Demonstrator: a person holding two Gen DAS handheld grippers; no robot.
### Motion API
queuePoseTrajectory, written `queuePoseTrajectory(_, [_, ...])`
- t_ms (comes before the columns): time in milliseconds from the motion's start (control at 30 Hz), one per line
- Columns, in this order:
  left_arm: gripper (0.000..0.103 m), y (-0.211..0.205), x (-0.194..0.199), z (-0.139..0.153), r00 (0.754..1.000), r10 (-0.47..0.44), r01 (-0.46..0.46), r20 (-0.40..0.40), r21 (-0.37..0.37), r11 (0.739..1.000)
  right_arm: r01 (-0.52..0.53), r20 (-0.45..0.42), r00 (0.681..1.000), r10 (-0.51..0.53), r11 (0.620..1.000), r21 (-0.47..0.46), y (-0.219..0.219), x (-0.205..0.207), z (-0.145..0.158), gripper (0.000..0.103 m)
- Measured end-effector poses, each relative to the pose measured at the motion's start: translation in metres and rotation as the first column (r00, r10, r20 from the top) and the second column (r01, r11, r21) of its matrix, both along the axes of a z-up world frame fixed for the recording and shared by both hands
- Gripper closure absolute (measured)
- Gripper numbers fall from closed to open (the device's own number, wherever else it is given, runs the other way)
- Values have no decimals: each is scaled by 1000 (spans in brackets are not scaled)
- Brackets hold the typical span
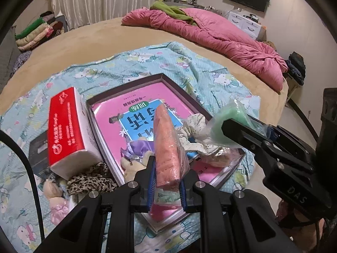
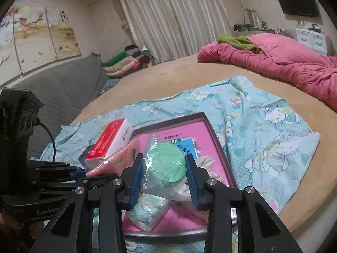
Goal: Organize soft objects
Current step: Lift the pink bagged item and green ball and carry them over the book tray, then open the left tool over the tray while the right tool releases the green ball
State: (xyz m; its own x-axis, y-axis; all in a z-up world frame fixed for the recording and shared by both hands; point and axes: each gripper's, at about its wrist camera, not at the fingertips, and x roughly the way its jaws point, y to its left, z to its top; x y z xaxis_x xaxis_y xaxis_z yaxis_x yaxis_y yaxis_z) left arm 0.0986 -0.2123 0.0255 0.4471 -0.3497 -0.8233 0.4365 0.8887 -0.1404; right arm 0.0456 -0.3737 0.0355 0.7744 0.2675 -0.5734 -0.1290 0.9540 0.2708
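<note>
Nearby, tissue pack beside box.

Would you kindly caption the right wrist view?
Right gripper holds a bagged green roll over the box on the bed.

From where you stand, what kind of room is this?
Most likely a home bedroom: a big bed with a rumpled pink quilt, long pale curtains, and a wall-mounted TV.

A folded salmon-pink knitted cloth and a mint-green roll are wrapped in clear, glossy, crinkled plastic film. A matt printed turquoise cotton sheet is seen beneath a glossy pink paper book cover.
</note>
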Motion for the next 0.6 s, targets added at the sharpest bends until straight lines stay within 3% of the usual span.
queuePoseTrajectory(300, [84, -6, 12, -31, 997, -8, 7, -73, -6, 1000, 9, -104, 995, -7, 1000, 20, -11, 11, -23, 64])
queuePoseTrajectory(600, [83, -10, 20, -47, 994, -11, 10, -111, -7, 1000, -53, -198, 979, 58, 998, 27, -4, 16, -41, 64])
